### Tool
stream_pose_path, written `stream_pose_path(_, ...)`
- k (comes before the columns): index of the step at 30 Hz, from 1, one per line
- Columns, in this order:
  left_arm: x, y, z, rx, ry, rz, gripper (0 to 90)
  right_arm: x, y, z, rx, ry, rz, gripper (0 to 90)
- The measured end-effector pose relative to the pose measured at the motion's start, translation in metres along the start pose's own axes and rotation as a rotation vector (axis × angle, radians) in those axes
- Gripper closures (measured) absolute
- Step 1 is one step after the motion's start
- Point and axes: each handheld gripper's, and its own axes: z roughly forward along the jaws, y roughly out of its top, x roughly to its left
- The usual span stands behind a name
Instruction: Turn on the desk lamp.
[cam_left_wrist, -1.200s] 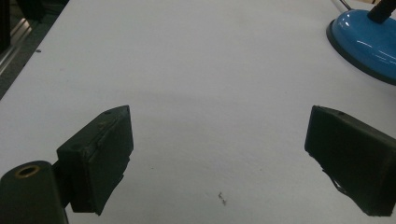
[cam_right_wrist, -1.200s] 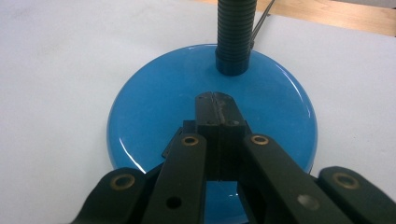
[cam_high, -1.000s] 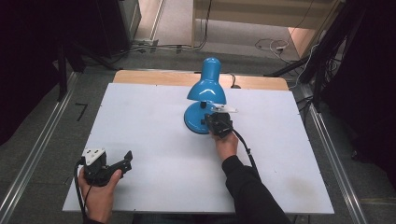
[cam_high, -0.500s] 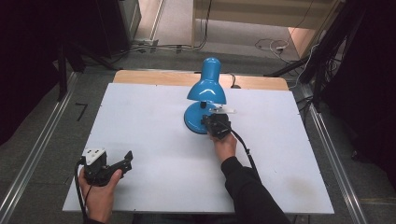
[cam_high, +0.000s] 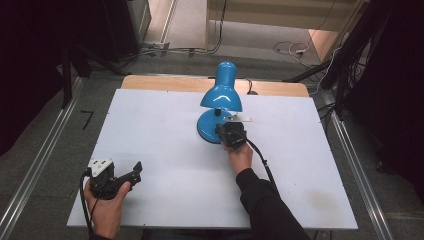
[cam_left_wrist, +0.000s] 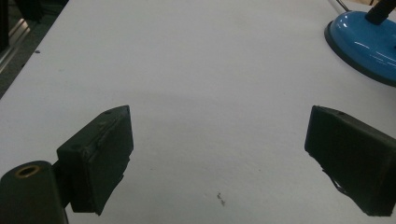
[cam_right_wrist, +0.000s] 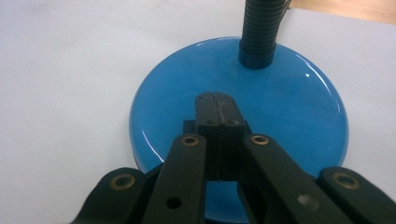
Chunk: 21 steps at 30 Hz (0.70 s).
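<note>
Blue desk lamp sits mid-table toward far edge, shade bent down. Right gripper jaws fully closed, gripping nothing, tips over lamp base, probably pressing switch; can't tell if lit. Left gripper wide open, empty, idle at near-left table corner.

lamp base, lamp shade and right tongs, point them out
lamp base (cam_right_wrist: 289, 107), right gripper view, glossy blue top
lamp shade (cam_high: 221, 95), high view, blue cone
right tongs (cam_right_wrist: 217, 100), right gripper view, closed tips over the base
</note>
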Motion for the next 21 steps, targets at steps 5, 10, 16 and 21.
stream_pose_path(5,-0.0001,-0.0001,0.0,0.002,0.001,0.002,8.5,0.002,-0.0007,0.0002,0.003,0.002,-0.005,87.7)
stream_pose_path(10,0.0001,-0.0001,-0.0001,0.0,0.002,-0.001,8.5,0.0023,-0.0023,-0.0007,-0.001,-0.012,0.003,87.7)
stream_pose_path(16,-0.0002,-0.0003,-0.0002,0.003,0.0,-0.002,8.5,0.0017,-0.0021,-0.0019,0.006,-0.018,-0.005,87.7)
stream_pose_path(21,-0.0005,-0.0006,0.0001,0.004,0.0,-0.001,8.5,0.0019,-0.0027,-0.0019,0.003,-0.024,-0.009,87.7)
